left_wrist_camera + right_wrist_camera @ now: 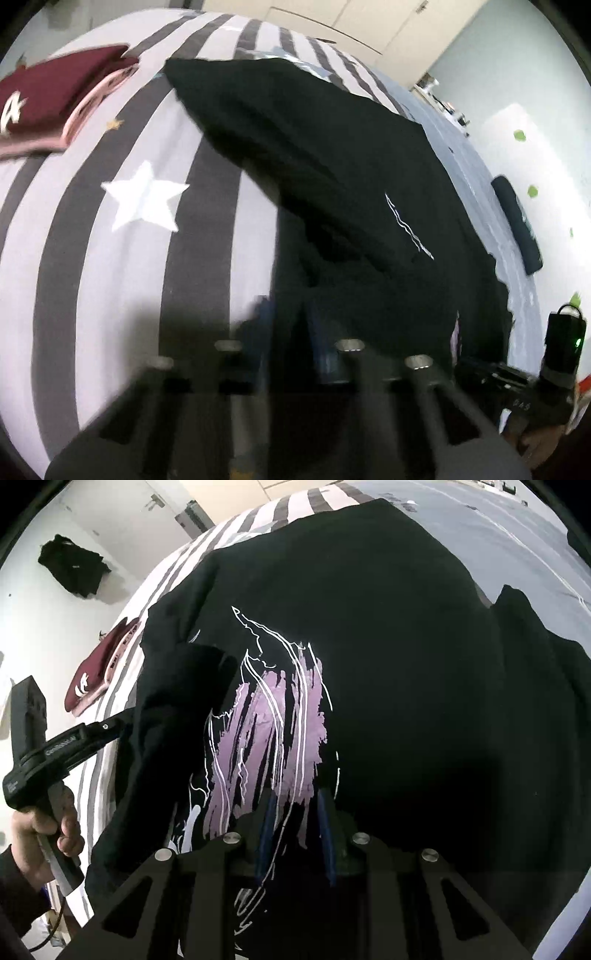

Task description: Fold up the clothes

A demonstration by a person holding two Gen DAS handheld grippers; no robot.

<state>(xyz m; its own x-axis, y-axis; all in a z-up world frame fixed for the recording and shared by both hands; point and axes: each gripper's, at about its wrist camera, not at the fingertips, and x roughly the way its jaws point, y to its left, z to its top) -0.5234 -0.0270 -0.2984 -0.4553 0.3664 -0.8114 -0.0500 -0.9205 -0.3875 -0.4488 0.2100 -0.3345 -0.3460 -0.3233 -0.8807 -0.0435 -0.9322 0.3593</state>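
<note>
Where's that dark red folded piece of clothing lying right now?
The maroon folded garment lies on the striped bedcover, at the upper left of the left wrist view, left of the black shirt and apart from it.

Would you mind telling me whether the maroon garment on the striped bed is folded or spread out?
Folded: the maroon garment lies as a compact stack with layered edges on the striped bedcover, apart from the black T-shirt.

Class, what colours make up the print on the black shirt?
Lilac-pink streaks with white lines on the black shirt, seen best from the right wrist.
</note>
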